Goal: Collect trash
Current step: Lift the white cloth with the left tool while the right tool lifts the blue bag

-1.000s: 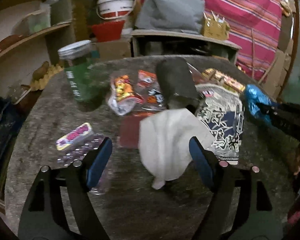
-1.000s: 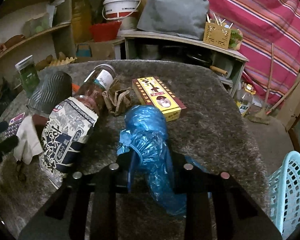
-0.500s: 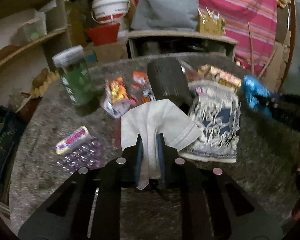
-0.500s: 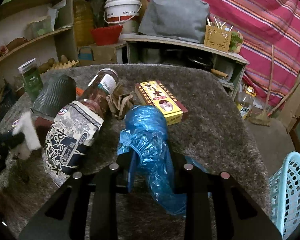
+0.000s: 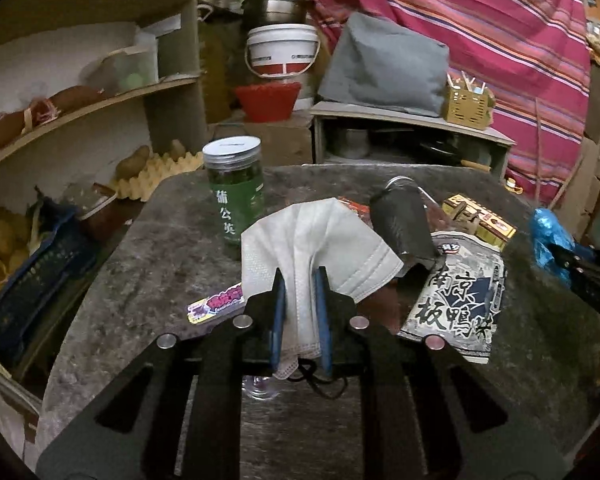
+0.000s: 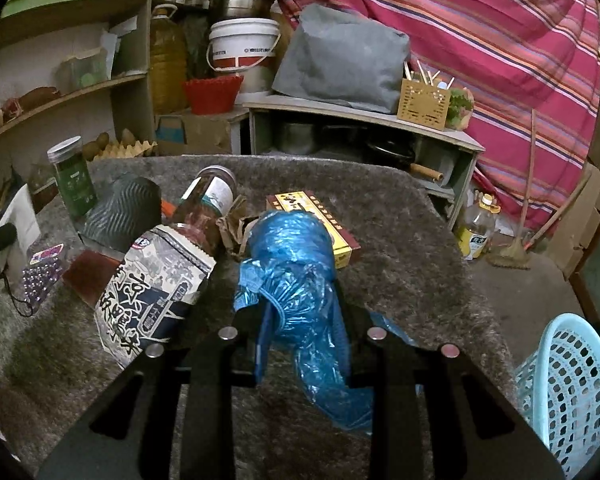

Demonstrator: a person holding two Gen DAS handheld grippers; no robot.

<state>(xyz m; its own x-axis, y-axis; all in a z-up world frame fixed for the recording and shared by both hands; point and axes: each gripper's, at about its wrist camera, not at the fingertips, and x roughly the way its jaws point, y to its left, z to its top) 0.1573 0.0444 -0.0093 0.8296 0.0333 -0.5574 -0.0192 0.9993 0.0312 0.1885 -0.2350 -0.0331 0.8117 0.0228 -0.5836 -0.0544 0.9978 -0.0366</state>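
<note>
My left gripper (image 5: 300,280) is shut on a white face mask (image 5: 308,236), which hangs lifted above the grey table (image 5: 148,248); its black ear loop dangles below the fingers. My right gripper (image 6: 300,304) is shut on a crumpled blue plastic bag (image 6: 292,264), held over the table near its right side. In the left wrist view the blue bag (image 5: 548,236) and right gripper show at the far right. On the table lie a printed snack bag (image 6: 152,280), a yellow box (image 6: 320,216), a bottle (image 6: 204,208) on its side and a pill blister pack (image 6: 40,272).
A green jar (image 5: 234,192) stands at the table's back left, next to a dark ribbed cup (image 5: 404,220) on its side. A light blue plastic basket (image 6: 568,392) stands on the floor at the right. Shelves, buckets and a low cabinet crowd the space behind the table.
The left gripper's jaws closed on the white mask and lifted it off the table. The right gripper kept still with the blue bag.
</note>
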